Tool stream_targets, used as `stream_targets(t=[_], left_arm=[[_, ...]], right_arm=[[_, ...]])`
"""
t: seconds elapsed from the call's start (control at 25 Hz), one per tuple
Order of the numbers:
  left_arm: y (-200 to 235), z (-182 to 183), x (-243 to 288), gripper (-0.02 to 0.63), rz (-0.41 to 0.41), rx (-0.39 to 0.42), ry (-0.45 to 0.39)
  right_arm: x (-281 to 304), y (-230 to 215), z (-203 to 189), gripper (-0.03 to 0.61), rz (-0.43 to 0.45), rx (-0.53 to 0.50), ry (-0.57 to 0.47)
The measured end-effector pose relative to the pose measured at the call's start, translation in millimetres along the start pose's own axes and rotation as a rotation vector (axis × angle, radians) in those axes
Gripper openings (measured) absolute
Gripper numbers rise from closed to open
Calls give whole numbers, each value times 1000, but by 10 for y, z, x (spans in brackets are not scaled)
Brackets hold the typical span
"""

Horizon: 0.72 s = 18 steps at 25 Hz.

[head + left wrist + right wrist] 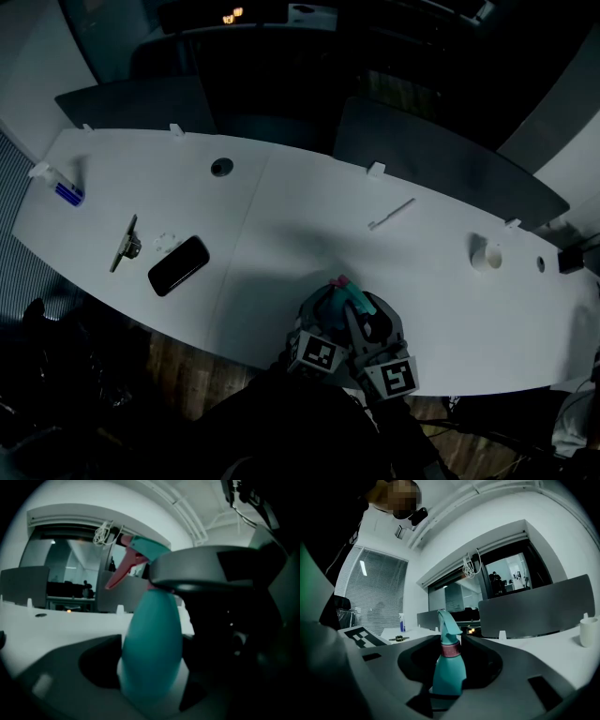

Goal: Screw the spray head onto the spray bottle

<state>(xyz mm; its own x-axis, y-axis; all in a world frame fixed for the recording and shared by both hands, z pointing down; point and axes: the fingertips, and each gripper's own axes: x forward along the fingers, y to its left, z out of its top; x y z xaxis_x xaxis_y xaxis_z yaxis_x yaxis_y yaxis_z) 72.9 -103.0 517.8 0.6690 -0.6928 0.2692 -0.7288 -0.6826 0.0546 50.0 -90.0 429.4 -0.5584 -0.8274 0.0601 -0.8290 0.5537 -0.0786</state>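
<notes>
A teal spray bottle (330,305) stands near the front edge of the white table (281,234), with its teal spray head (361,302) and pink trigger on top. In the left gripper view the bottle body (152,644) fills the gap of my left gripper (152,681), whose jaws hold it low down. The spray head (140,550) rises above, and a grey jaw of the right gripper (211,569) sits at its collar. In the right gripper view the pink collar (450,649) lies between the jaws of my right gripper (447,686), which is shut on the head. The two grippers (352,323) are side by side.
A black phone (178,264), a thin metal tool (124,244) and a small blue-and-white bottle (66,190) lie at the left. A white stick (391,214) and a white cup (486,255) sit to the right. Dark dividers (441,159) line the table's far edge.
</notes>
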Motion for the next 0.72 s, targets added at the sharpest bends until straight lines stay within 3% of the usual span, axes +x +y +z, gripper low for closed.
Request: stream_targets(t=[0.16,0.24,0.36,0.72], left_arm=[[-12,42,-16,393,-47,0,-24],[-31,60,-39,393,-70,10,-44],[-47,62,-76,420,-98,13,-57],[172,136,-365,449,-23,-45,-90]], right_arm=[[-6,21,-48,138,44,1,25],[-25,50,-55,208,60,-5,22],[-55,114,-78,245,91,-33,38],[-361,-44,-52,250,71,-46,48]])
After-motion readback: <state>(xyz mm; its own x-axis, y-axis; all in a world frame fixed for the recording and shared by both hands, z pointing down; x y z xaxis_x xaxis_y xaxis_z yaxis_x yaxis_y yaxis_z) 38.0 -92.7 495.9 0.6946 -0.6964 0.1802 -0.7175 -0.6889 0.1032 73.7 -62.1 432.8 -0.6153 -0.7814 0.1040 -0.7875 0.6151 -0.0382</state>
